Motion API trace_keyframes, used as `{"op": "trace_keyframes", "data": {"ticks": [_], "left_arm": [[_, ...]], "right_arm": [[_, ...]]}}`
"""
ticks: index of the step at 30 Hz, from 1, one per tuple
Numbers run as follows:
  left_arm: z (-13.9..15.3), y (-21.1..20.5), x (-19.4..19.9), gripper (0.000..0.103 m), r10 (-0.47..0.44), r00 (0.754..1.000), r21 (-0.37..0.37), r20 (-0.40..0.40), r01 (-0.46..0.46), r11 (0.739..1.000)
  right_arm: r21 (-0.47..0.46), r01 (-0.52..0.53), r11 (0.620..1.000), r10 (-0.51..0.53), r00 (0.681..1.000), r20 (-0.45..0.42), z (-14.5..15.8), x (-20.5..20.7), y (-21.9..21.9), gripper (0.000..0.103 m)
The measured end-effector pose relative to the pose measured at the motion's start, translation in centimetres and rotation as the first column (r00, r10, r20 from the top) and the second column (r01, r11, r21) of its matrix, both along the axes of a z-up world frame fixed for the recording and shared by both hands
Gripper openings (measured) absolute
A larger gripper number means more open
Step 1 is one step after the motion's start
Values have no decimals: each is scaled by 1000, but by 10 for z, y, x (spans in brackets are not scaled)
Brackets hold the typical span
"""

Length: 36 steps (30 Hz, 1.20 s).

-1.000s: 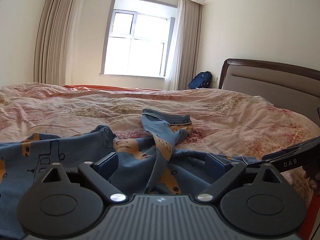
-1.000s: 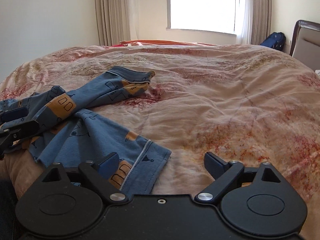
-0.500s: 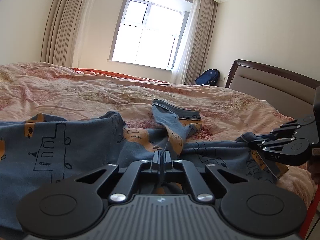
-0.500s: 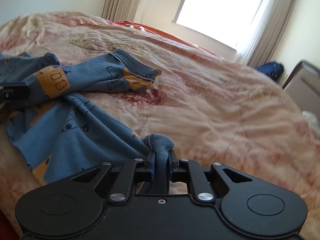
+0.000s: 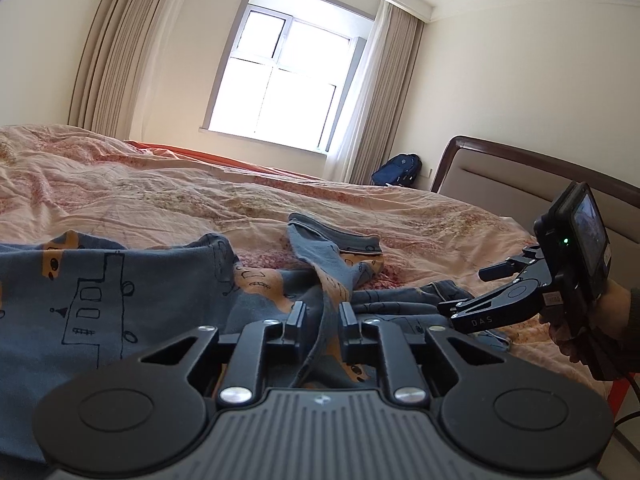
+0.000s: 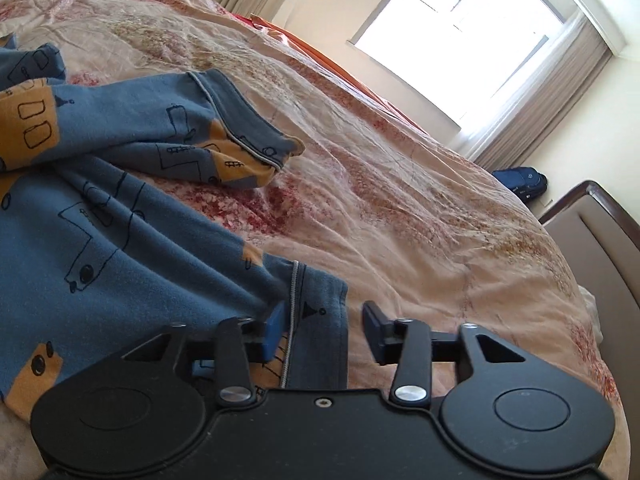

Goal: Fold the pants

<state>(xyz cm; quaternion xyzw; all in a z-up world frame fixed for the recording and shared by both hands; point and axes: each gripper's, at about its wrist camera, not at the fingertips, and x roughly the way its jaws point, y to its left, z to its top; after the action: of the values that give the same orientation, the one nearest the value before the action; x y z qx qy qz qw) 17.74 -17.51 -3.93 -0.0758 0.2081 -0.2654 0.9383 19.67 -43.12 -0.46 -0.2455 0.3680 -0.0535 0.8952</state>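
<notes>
Left hand-held gripper [image 5: 321,322] slightly parted around pants [image 5: 120,300] fabric ridge; right hand-held gripper [image 6: 325,330] released astride cuff. Pants crumpled on bed [image 6: 420,220]; folding barely begun.

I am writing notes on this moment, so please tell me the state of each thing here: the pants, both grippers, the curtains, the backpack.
pants: unfolded, rumpled on the bed, legs crossing.
left gripper: open, a fold of the pants between its fingers.
right gripper: open, a pant cuff between its fingers.
curtains: drawn aside, window uncovered.
backpack: standing on the floor by the wall.
bed: covered with a wrinkled floral quilt.
</notes>
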Motion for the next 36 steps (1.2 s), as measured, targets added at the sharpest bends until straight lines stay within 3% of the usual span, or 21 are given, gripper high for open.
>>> {"op": "trace_keyframes", "data": {"ticks": [1, 3, 7, 8, 10, 12, 16, 23, 25, 28, 30, 31, 36], "left_arm": [[0, 1, 1, 32, 6, 1000, -3, 0, -6, 1000], [0, 2, 0, 42, 5, 1000, -9, 0, -5, 1000], [-1, -1, 2, 41, -13, 1000, 9, -20, 13, 1000], [-2, -1, 3, 40, -12, 1000, 10, -26, 12, 1000], [-2, -2, 5, 21, -8, 999, 15, -36, 9, 1000], [-4, -3, 6, 11, -9, 999, 24, -44, 10, 1000], [-5, -2, 6, 3, -3, 999, 21, -44, 4, 1000], [-5, 1, 3, 0, -8, 1000, 5, -29, 8, 1000], [-4, 1, 1, 0, -12, 1000, 4, -21, 13, 1000], [-3, 1, -3, 0, -17, 1000, 7, -1, 17, 1000], [-2, 0, -7, 0, -20, 1000, 10, 16, 20, 1000], [-2, 0, -8, 0, -21, 999, 10, 24, 21, 1000], [3, 0, -19, 0, -31, 997, 23, 69, 30, 999]], "right_arm": [[28, 12, 1000, -12, 1000, 4, 5, -1, -2, 78], [100, 5, 995, -7, 1000, 21, 19, -3, -5, 83], [240, 10, 971, -23, 998, 51, 45, 11, -1, 90], [273, 0, 962, -15, 998, 54, 51, 18, 3, 91], [327, -31, 945, 11, 998, 60, 60, 35, 15, 91], [356, -68, 932, 48, 997, 64, 68, 54, 33, 91], [345, -136, 929, 130, 991, 40, 72, 89, 81, 90], [231, -189, 954, 209, 976, -64, 50, 119, 141, 83], [215, -168, 962, 192, 977, -95, 42, 122, 142, 76], [217, -113, 970, 141, 983, -118, 35, 125, 132, 47], [248, -81, 965, 114, 986, -122, 36, 125, 122, 7], [260, -70, 963, 101, 989, -109, 38, 123, 117, 3], [281, -54, 958, 51, 999, 18, 66, 92, 93, 2]]}}
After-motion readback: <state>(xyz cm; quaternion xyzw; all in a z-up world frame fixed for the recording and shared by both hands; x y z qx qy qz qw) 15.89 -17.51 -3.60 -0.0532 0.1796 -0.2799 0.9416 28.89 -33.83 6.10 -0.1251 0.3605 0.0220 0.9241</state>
